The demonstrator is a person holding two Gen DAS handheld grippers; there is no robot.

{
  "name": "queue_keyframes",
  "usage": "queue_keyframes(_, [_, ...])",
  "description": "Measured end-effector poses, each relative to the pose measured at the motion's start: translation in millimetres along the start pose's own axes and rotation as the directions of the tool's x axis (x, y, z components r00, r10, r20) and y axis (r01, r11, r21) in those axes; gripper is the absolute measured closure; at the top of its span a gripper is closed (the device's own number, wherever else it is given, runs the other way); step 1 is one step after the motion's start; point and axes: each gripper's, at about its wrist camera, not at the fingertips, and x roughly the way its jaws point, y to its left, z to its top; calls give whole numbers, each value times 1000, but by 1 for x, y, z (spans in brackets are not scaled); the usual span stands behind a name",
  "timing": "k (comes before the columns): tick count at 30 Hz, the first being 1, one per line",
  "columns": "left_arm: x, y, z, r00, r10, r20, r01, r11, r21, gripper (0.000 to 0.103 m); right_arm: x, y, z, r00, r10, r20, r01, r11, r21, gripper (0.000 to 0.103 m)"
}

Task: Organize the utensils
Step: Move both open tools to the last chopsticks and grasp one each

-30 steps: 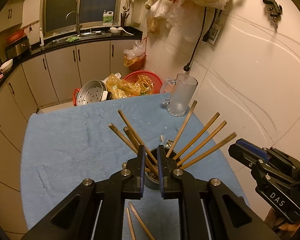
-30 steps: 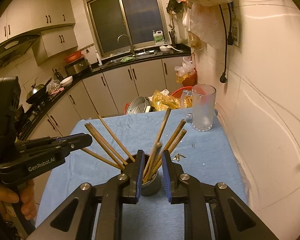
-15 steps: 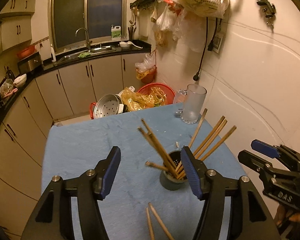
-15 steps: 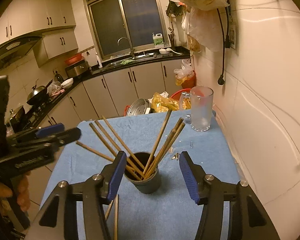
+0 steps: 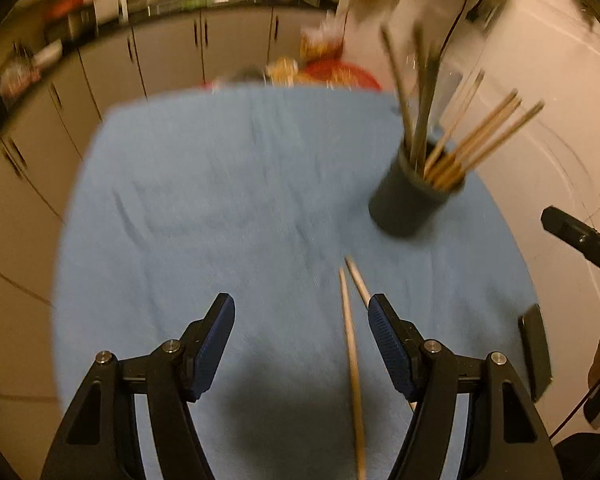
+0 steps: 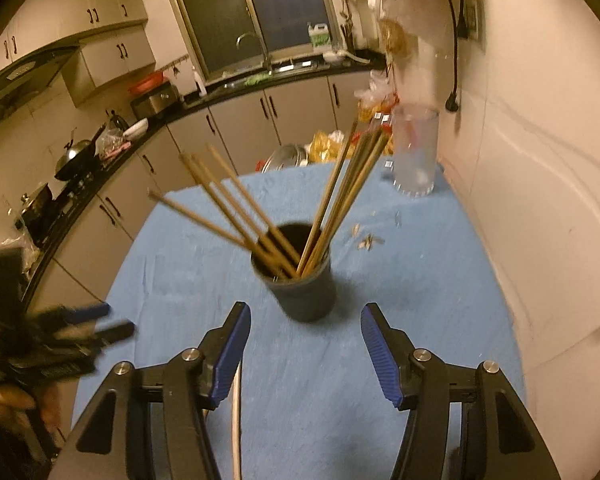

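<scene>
A dark cup [image 5: 410, 204] holding several wooden chopsticks [image 5: 484, 136] stands on the blue cloth [image 5: 228, 200]. It also shows in the right wrist view [image 6: 304, 288], chopsticks [image 6: 236, 216] fanned out. Two loose chopsticks [image 5: 350, 340] lie on the cloth, between my left gripper's open jaws near the right finger. My left gripper [image 5: 301, 336] is open and empty, low over the cloth, left of and nearer than the cup. My right gripper [image 6: 305, 344] is open and empty, just short of the cup. One loose chopstick [image 6: 236, 420] shows beside its left finger.
A glass mug [image 6: 414, 156] stands at the far right corner by the white wall. Small scraps [image 6: 368, 240] lie beyond the cup. A dark flat object [image 5: 534, 352] lies at the cloth's right edge. Kitchen cabinets and a sink counter lie beyond the table.
Both grippers opened from around the chopsticks in the cup and pulled back. My left gripper then swung left and down toward the loose chopsticks; the view is blurred from motion.
</scene>
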Motion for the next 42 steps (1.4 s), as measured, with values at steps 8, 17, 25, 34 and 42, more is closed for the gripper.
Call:
queue_keyframes(8, [67, -23, -7, 993, -50, -109, 53, 998, 28, 63, 20, 4, -20, 997, 13, -76, -14, 1000, -9, 42])
queue_keyframes(17, [105, -30, 4, 985, -50, -165, 54, 998, 17, 86, 33, 13, -30, 992, 30, -121, -36, 998, -51, 43])
queue_keyframes(25, [97, -8, -4, 985, -41, -166, 43, 999, 3, 97, 75, 34, -35, 975, 90, -202, -108, 991, -79, 60])
queue_keyframes(34, [75, 41, -26, 985, -35, -171, 22, 997, -77, 97, 139, 62, -44, 944, 150, -295, -176, 982, -65, 66])
queue_keyframes(42, [74, 58, -32, 983, -54, -176, 32, 992, -124, 96, 186, 86, -48, 947, 58, -316, -109, 984, -144, 72])
